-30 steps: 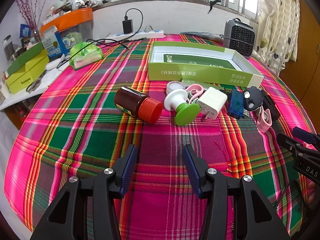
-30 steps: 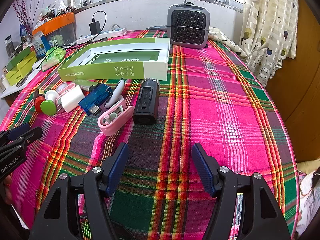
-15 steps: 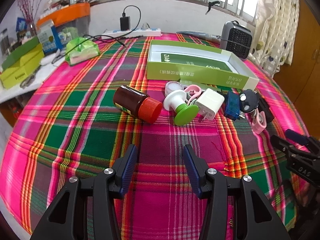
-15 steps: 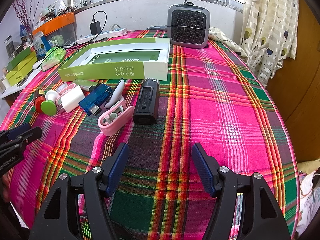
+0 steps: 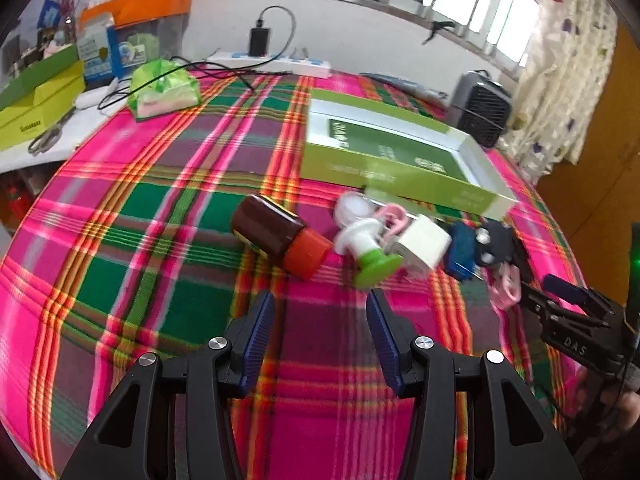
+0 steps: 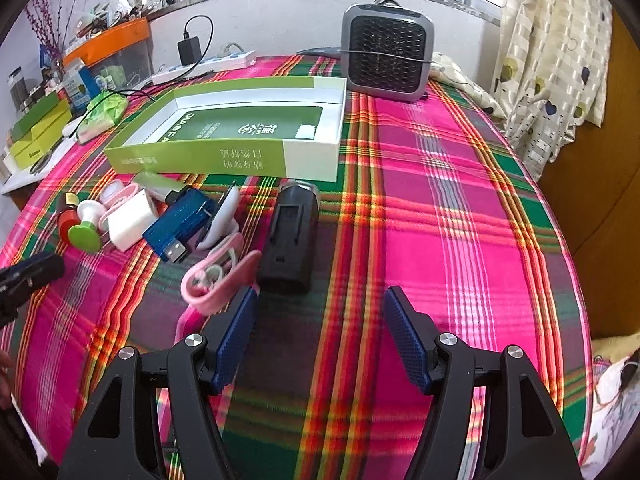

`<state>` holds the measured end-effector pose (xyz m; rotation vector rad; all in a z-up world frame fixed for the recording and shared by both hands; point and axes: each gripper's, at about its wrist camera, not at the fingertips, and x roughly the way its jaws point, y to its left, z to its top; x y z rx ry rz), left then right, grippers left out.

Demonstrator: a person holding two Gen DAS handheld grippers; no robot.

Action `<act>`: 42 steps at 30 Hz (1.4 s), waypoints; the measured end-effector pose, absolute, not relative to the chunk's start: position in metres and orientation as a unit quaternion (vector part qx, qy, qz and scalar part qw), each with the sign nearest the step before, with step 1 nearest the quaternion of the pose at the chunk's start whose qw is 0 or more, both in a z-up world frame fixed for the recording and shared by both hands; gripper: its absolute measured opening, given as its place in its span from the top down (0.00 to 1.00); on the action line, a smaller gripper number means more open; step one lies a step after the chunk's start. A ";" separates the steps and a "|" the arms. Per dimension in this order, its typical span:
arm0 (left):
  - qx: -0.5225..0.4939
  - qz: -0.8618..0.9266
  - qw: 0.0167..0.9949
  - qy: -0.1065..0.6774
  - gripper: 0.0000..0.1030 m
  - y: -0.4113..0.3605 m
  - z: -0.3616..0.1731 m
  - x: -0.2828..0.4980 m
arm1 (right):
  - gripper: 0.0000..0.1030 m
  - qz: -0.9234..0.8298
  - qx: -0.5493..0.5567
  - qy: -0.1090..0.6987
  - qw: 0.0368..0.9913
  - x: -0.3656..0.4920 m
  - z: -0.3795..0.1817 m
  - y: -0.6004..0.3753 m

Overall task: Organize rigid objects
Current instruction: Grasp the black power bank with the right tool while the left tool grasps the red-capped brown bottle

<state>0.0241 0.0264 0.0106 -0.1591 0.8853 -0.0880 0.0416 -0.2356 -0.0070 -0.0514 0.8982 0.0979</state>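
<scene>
Plaid cloth point(image 6: 460, 216) lies under & ahead of the fingers. Heater point(image 6: 387, 53) far ahead, slightly right of the right fingers, at the far table edge. Power strip point(image 5: 268, 63) w/ black charger point(image 5: 259, 41) far ahead of the left fingers, by the wall. Green bag point(image 5: 164, 90), orange-lid bin point(image 5: 136, 20) & yellow box point(image 5: 38, 110) far ahead-left. Curtain point(image 6: 556, 60) far right.

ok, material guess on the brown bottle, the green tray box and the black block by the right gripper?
Brown bottle: translucent amber plastic or glass, can't tell which; its orange-red cap looks like matte plastic.
Green tray box: printed cardboard, flat folded walls with a white inner face.
Black block: looks like moulded matte plastic, with recessed slots and dull highlights.
</scene>
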 end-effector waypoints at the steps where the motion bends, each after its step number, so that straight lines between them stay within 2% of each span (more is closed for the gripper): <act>1: -0.074 -0.035 0.900 0.427 0.55 0.027 0.010 0.026 | 0.36 0.047 -0.029 0.435 0.899 0.044 -0.007 -0.235; 22: -0.090 0.032 0.900 0.426 0.55 0.088 0.011 0.033 | 0.36 0.043 -0.028 0.442 0.895 0.065 -0.007 -0.239; 32: -0.056 -0.058 0.913 0.400 0.55 0.060 0.030 0.036 | 0.36 0.053 -0.020 0.439 0.897 0.066 -0.007 -0.241; 42: 0.021 -0.067 0.902 0.426 0.55 0.035 0.016 0.060 | 0.36 0.057 -0.026 0.439 0.896 0.070 -0.008 -0.239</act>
